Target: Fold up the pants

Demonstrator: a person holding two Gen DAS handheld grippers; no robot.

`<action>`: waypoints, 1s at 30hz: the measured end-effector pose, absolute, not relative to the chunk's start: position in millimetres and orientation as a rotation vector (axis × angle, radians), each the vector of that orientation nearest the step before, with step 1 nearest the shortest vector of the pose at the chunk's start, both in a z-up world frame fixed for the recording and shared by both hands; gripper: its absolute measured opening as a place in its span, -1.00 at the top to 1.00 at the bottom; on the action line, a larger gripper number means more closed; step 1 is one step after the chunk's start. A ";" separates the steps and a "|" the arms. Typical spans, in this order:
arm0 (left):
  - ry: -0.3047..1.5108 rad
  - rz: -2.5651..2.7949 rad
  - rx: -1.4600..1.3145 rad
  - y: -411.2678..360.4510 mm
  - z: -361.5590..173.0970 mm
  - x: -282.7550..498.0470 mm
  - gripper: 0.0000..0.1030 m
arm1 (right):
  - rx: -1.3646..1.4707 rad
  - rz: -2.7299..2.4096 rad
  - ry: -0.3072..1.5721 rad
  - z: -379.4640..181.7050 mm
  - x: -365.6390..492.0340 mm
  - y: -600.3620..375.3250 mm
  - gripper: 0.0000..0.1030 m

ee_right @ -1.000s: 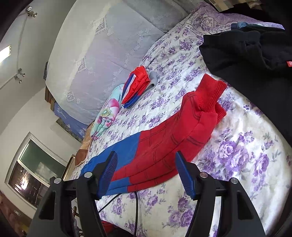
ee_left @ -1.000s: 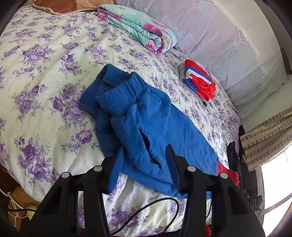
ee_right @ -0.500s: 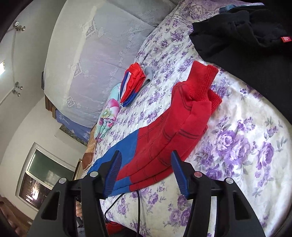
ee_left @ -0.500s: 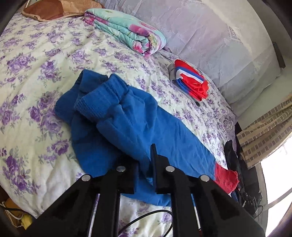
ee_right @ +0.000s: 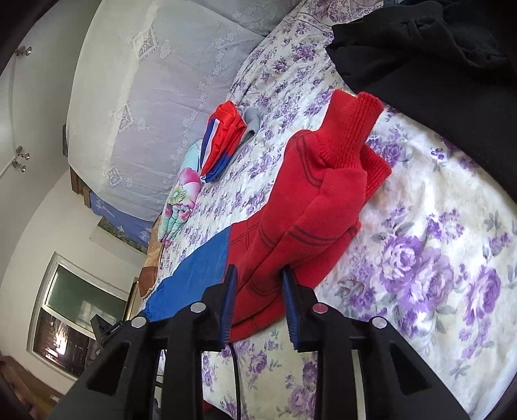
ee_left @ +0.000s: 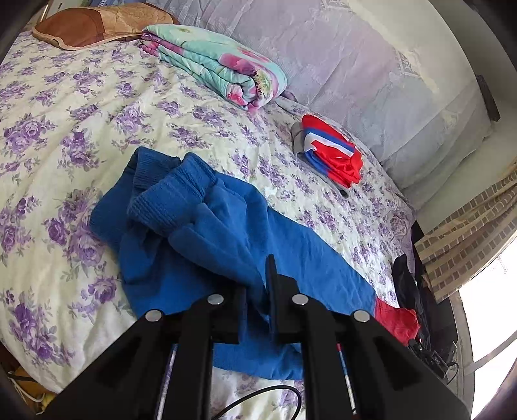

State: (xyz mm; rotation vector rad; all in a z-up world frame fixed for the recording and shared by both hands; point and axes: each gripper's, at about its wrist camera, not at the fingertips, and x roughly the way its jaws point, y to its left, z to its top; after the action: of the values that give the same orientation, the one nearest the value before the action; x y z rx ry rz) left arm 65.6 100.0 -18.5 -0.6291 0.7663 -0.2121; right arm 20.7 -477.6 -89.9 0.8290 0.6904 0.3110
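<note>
Blue and red knit pants lie across the flowered bed. In the left wrist view the blue upper part (ee_left: 206, 232) is rumpled, its ribbed waistband at the far left. My left gripper (ee_left: 258, 290) is shut on a fold of blue fabric at the near edge. In the right wrist view the red legs (ee_right: 310, 194) lie one over the other, ribbed cuffs far. My right gripper (ee_right: 258, 284) has closed in around the near edge of the red leg, with fabric between the jaws and a gap still showing.
A folded floral quilt (ee_left: 219, 68) and a brown pillow (ee_left: 97, 22) lie at the bed's far side. A folded red, white and blue garment (ee_left: 329, 152) sits near the headboard. A black garment (ee_right: 436, 64) lies beside the red cuffs.
My left gripper closed on the blue fabric and stays shut. My right gripper moved forward onto the red leg and its jaws narrowed around the fabric.
</note>
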 end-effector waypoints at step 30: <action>0.729 -0.125 -0.651 101.1 26.1 274.2 0.88 | 0.676 0.224 0.564 6.1 243.7 -512.9 0.91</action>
State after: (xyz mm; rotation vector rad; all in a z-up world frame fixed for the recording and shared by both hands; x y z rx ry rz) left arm 274.2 101.1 26.1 -0.6507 0.7294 -0.1252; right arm 243.7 -512.9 6.1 0.6765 0.5640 0.2238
